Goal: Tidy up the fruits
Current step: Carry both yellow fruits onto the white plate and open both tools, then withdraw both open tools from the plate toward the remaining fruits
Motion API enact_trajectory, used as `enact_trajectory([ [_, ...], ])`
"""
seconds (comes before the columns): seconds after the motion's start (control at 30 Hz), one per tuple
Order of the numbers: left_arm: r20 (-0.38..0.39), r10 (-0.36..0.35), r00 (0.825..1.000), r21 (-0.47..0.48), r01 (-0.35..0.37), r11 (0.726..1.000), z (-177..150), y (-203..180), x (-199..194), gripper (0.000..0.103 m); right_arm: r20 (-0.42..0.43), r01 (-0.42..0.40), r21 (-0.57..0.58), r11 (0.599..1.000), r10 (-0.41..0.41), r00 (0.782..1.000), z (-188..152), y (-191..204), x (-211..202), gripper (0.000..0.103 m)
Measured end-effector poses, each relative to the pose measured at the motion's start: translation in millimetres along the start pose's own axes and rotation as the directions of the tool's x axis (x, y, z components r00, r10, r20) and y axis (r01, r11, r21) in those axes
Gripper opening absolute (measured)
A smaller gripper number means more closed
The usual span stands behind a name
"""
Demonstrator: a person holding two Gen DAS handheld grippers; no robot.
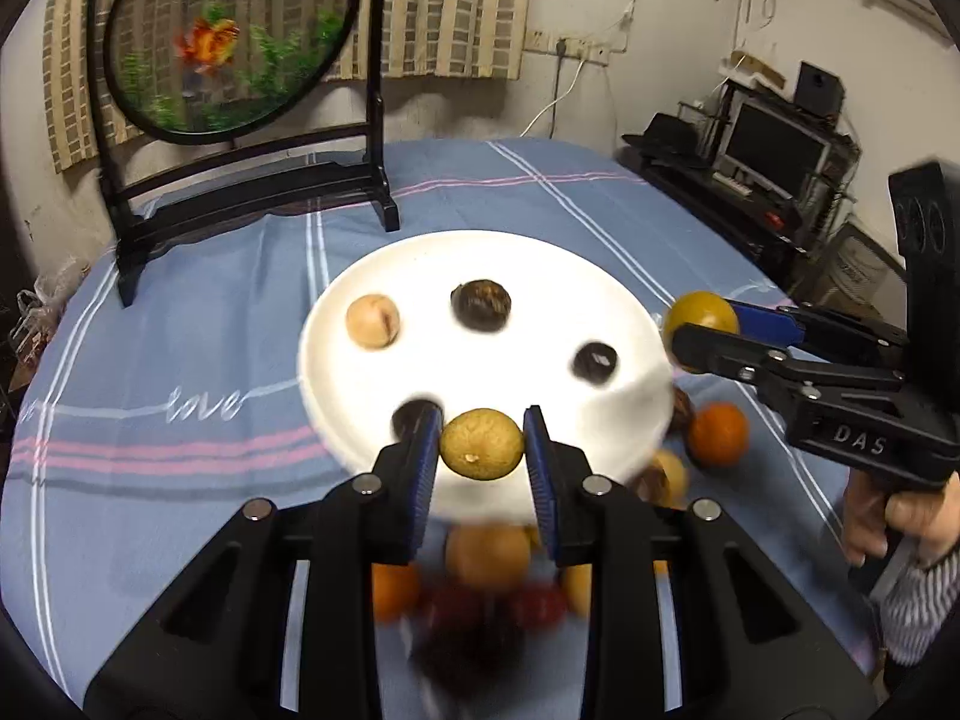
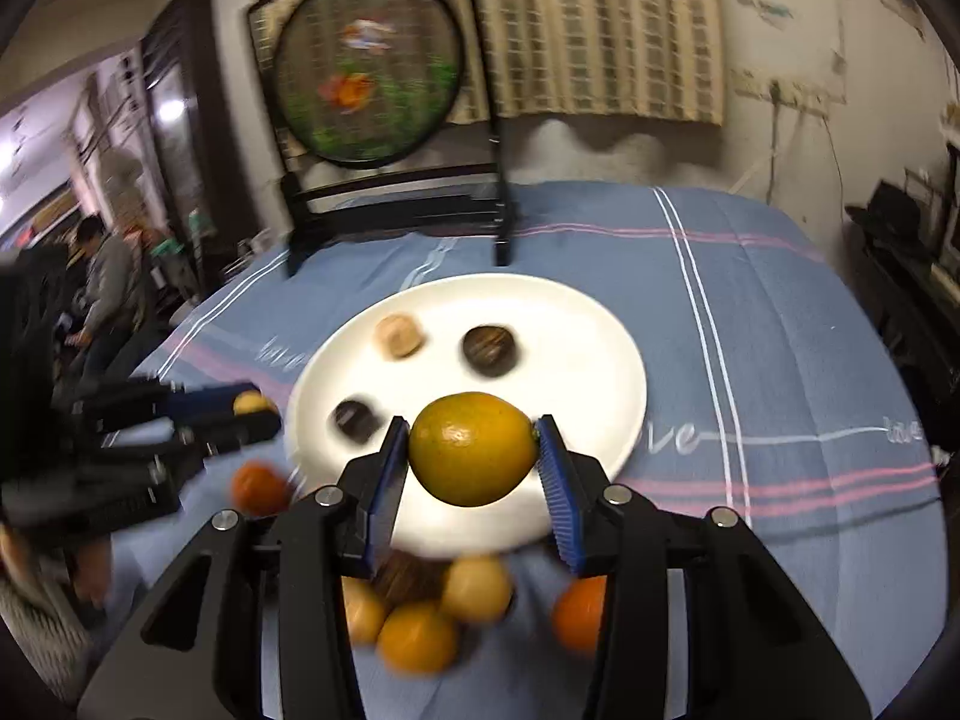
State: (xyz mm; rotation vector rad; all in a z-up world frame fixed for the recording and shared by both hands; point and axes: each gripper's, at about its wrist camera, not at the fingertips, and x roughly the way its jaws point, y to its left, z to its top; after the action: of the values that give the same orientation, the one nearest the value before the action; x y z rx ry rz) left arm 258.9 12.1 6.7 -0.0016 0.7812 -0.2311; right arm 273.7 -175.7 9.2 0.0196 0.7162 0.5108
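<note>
My left gripper (image 1: 482, 444) is shut on a small tan-green round fruit (image 1: 481, 444), held over the near rim of the white plate (image 1: 540, 276). My right gripper (image 2: 473, 450) is shut on a yellow-green citrus (image 2: 473, 449), also above the plate's (image 2: 576, 324) near edge. On the plate lie a pale beige fruit (image 1: 372, 321), a dark brown fruit (image 1: 481, 306) and a smaller dark one (image 1: 594, 363). In the left wrist view the right gripper (image 1: 699, 330) comes in from the right with its citrus (image 1: 701, 312). Loose orange and yellow fruits (image 2: 417, 636) lie on the cloth in front of the plate.
A blue striped tablecloth (image 1: 180, 360) covers the table. A round goldfish screen on a black stand (image 1: 228, 36) rises behind the plate. An orange (image 1: 717, 433) lies right of the plate. A person (image 2: 108, 294) sits far left; shelves with a monitor (image 1: 774, 144) stand at right.
</note>
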Motion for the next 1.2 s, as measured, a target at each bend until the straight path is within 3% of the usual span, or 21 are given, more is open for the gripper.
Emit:
enact_trajectory([
  [0.23, -0.088, 0.021, 0.996, -0.045, -0.026, 0.999, 15, 4, 70, 0.03, -0.117, 0.034, 0.061, 0.998, -0.027, 0.993, 17, -31, 79, 0.043],
  [0.3, -0.087, 0.016, 0.996, -0.049, -0.021, 0.999, 15, 4, 74, 0.042, -0.131, 0.039, 0.055, 0.998, -0.031, 0.991, 18, -33, 86, 0.044],
  [0.37, -0.074, 0.025, 0.997, -0.04, -0.028, 0.999, 15, 3, 74, 0.068, -0.148, 0.043, 0.038, 0.998, -0.037, 0.988, 18, -32, 91, 0.052],
  [0.43, -0.057, 0.033, 0.998, -0.028, -0.035, 0.999, 15, 0, 70, 0.071, -0.131, 0.048, 0.037, 0.998, -0.043, 0.99, 17, -33, 89, 0.059],
  [0.53, -0.031, 0.037, 0.999, -0.037, -0.039, 0.999, 15, 1, 60, 0.082, -0.105, 0.049, 0.044, 0.998, -0.044, 0.993, 19, -35, 82, 0.06],
  [0.63, -0.014, 0.052, 0.999, -0.051, -0.053, 0.997, 14, 9, 49, 0.085, -0.062, 0.036, 0.057, 0.998, -0.032, 0.998, 22, -36, 63, 0.06],
  [0.77, 0.038, 0.119, 0.992, -0.097, -0.115, 0.989, 3, 25, 16, 0.1, 0.024, 0.004, 0.097, 0.995, -0.006, 1.0, 16, -38, 19, 0.065],
  [0.83, 0.055, 0.152, 0.987, -0.119, -0.145, 0.982, -13, 34, -1, 0.101, 0.076, -0.005, 0.132, 0.991, -0.005, 0.997, 0, -41, -4, 0.069],
  [0.9, 0.059, 0.169, 0.984, -0.139, -0.159, 0.977, -35, 41, -14, 0.101, 0.083, 0.014, 0.159, 0.987, -0.028, 0.996, -19, -44, -19, 0.093],
  [0.93, 0.046, 0.178, 0.983, -0.147, -0.17, 0.975, -47, 44, -18, 0.101, 0.079, 0.029, 0.167, 0.986, -0.043, 0.996, -27, -44, -23, 0.097],
  [1.07, 0.02, 0.187, 0.982, -0.167, -0.181, 0.969, -86, 47, -35, 0.101, 0.095, 0.029, 0.204, 0.979, -0.049, 0.994, -49, -47, -43, 0.098],
  [1.2, 0.004, 0.13, 0.992, -0.135, -0.128, 0.983, -115, 36, -48, 0.101, 0.123, 0.012, 0.247, 0.969, -0.043, 0.991, -62, -53, -56, 0.102],
])
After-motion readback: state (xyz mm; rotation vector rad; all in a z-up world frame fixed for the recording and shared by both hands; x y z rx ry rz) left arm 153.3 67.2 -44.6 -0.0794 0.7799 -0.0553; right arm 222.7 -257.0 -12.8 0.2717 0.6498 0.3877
